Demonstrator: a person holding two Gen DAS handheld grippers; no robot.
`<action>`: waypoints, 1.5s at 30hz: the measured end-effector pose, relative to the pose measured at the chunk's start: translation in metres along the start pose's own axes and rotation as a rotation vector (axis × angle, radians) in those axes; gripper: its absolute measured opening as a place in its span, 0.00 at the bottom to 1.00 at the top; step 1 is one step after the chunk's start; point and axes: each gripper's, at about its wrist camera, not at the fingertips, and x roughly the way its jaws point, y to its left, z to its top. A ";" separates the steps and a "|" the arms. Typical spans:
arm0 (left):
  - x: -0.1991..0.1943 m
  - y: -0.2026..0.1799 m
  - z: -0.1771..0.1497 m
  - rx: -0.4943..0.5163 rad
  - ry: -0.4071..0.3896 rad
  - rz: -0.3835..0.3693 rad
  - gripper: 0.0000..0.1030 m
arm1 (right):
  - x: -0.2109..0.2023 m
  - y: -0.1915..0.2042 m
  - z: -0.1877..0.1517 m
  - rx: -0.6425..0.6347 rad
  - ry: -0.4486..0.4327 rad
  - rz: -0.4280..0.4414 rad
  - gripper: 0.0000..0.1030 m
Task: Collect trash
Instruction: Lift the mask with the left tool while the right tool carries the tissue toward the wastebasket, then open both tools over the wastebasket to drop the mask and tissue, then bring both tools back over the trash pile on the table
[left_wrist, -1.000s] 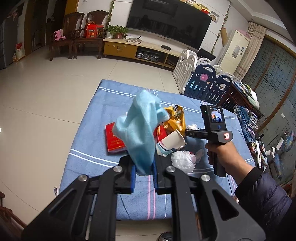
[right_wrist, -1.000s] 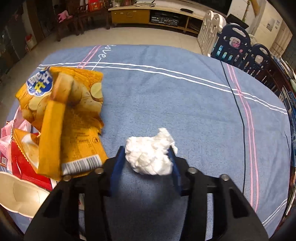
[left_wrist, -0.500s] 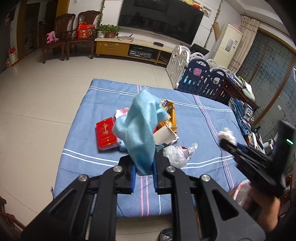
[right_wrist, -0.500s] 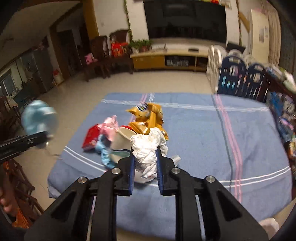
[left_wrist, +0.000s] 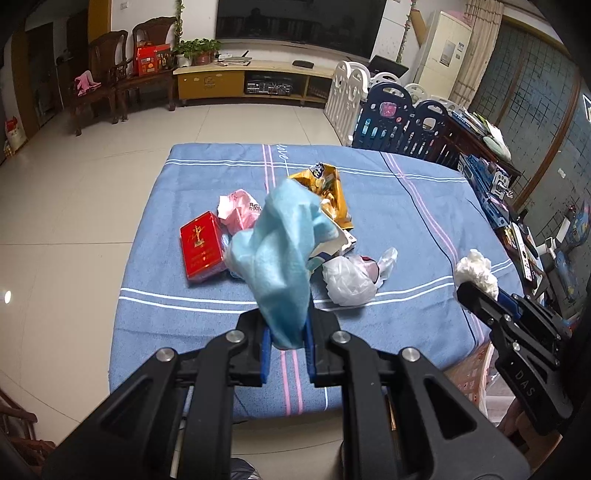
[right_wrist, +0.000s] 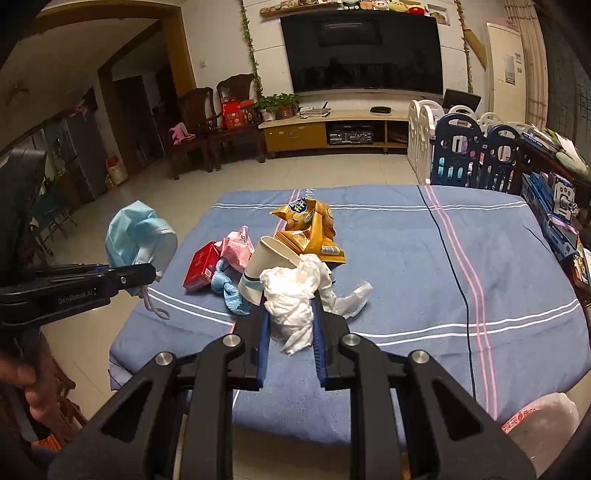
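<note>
- Blue striped cloth (left_wrist: 406, 229) covers a table in a living room, with pale floor tiles around it and a dark television (right_wrist: 362, 55) on the far wall.
- At the left, the left gripper (left_wrist: 288, 343) has its jaws pressed onto a light blue face mask (left_wrist: 280, 258), which stands up out of them above the near edge of the table; from the right wrist view the same mask (right_wrist: 136, 232) hangs beyond the table's left side, its ear loop dangling below.
- On the cloth, a red box (left_wrist: 201, 247) lies furthest left in the trash pile, touching a pink wrapper (left_wrist: 238, 210) behind it.
- Just right of these a paper cup (right_wrist: 266, 266) lies on its side, with a small blue scrap (right_wrist: 231, 291) at its left.
- Behind the cup lies an orange snack bag (right_wrist: 310, 229).
- A crumpled white plastic bag (left_wrist: 349, 280) lies at the near right of the pile.
- Further right, the right gripper (right_wrist: 291, 347) pinches a wad of white tissue (right_wrist: 295, 302) between its blue pads, raised off the cloth.
- At the lower right edge, below the table, a pinkish bag with red print (right_wrist: 539, 417) shows partly.
</note>
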 end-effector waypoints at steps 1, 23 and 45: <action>0.000 -0.001 0.001 0.004 0.001 0.000 0.15 | 0.000 -0.001 0.001 -0.002 0.001 0.002 0.20; 0.008 -0.019 0.001 0.053 0.031 -0.028 0.15 | -0.008 -0.004 0.001 0.000 -0.006 0.005 0.20; 0.060 -0.354 -0.121 0.704 0.266 -0.569 0.76 | -0.202 -0.178 -0.118 0.275 0.004 -0.445 0.58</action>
